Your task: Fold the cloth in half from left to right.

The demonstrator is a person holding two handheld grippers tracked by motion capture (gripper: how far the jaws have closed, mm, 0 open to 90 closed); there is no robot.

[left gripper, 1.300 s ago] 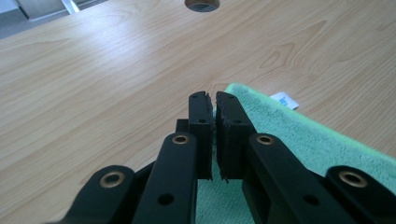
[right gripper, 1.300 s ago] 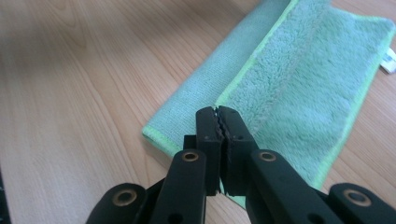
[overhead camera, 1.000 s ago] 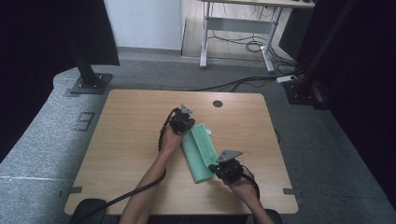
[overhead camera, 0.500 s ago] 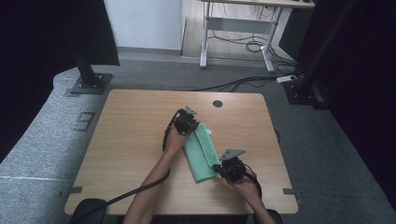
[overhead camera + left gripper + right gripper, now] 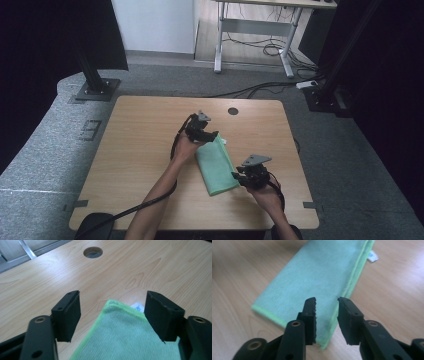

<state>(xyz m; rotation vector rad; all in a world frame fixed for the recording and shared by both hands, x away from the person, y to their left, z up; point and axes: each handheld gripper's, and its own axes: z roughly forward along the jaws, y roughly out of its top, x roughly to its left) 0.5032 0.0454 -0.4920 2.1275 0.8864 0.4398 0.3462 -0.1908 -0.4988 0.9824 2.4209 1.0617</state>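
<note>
Where the high view looks down, a folded green cloth [image 5: 216, 165] lies mid-table [image 5: 140, 145], left gripper [image 5: 202, 131] at its 12 o'clock end, right gripper [image 5: 250, 175] at its 4 o'clock corner. Left gripper view: jaws wide apart over the cloth's corner, white tag [image 5: 137, 307] peeking out. Right gripper view: jaws narrowly parted, straddling the cloth's edge, not clamped.

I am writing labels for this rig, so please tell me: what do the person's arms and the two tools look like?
Both forearms are bare, no sleeves visible. The left tool and right tool are black, each with a grey three-cornered plate on top and two flat, blocky jaws. Brass-coloured rivets sit at the jaw joints. A black cable trails from the left tool.
</note>
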